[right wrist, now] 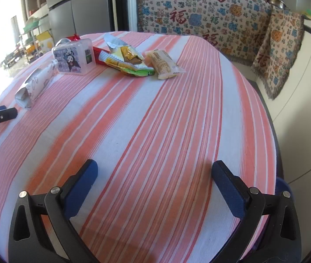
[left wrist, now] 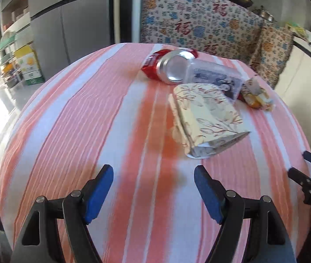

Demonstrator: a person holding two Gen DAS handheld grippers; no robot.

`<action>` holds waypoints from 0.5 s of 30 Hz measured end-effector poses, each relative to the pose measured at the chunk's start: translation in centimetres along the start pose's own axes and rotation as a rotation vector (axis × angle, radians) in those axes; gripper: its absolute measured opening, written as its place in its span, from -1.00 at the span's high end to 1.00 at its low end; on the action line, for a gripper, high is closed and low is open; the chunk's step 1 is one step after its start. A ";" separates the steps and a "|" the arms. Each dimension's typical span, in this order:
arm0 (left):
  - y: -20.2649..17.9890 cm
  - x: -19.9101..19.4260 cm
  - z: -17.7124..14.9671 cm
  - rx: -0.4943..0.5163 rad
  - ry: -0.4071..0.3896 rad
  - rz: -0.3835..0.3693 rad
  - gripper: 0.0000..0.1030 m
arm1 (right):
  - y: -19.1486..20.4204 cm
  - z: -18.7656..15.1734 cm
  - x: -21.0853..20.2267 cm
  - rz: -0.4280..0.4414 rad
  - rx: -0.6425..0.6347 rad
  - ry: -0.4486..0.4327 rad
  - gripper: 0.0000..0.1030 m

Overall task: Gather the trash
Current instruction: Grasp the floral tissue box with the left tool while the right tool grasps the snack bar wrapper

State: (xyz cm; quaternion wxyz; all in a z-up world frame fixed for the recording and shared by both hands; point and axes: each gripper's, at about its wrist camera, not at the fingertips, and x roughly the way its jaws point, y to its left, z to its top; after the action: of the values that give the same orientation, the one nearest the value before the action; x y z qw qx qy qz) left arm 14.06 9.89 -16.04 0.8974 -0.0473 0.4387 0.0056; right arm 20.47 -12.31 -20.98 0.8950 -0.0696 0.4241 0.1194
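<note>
Trash lies at the far side of a table under a pink-and-white striped cloth [left wrist: 89, 131]. A red can [left wrist: 173, 70] rests on its side, its silver base facing me. Against it leans a clear plastic box [left wrist: 212, 76] with a cartoon print, and a flattened floral paper carton [left wrist: 208, 118] lies nearer. My left gripper [left wrist: 153, 172] is open and empty, short of the carton. My right gripper [right wrist: 155, 164] is open over bare cloth, far from the crumpled wrappers [right wrist: 124, 59] and a beige snack packet [right wrist: 164, 64]. In this view the box [right wrist: 74, 59] and carton [right wrist: 34, 85] sit at the left.
A patterned blanket [right wrist: 199, 15] covers furniture behind the table, with pans on top. A grey fridge [left wrist: 72, 22] and shelves stand at the back left. Something blue [right wrist: 283, 186] shows below the table's right edge. Each gripper appears at the side of the other's view.
</note>
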 end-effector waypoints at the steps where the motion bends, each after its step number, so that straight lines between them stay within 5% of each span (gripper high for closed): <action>1: -0.4 -0.3 0.2 0.019 -0.010 -0.033 -0.51 | 0.0 0.0 0.0 0.000 0.000 0.000 -0.99; 8: -2.3 0.0 4.5 -0.009 -0.032 -0.218 -0.53 | -0.1 0.1 -0.3 -0.002 0.000 -0.007 -0.99; 15: -3.9 5.5 6.7 0.014 0.084 -0.182 -0.54 | 0.0 0.0 -0.3 0.002 0.000 -0.009 -0.99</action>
State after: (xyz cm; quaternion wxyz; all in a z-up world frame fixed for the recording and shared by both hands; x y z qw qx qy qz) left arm 22.90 6.42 -15.98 0.8753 -0.0809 0.4698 -0.0809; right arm 20.28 -12.38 -20.78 0.8968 -0.0686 0.4201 0.1206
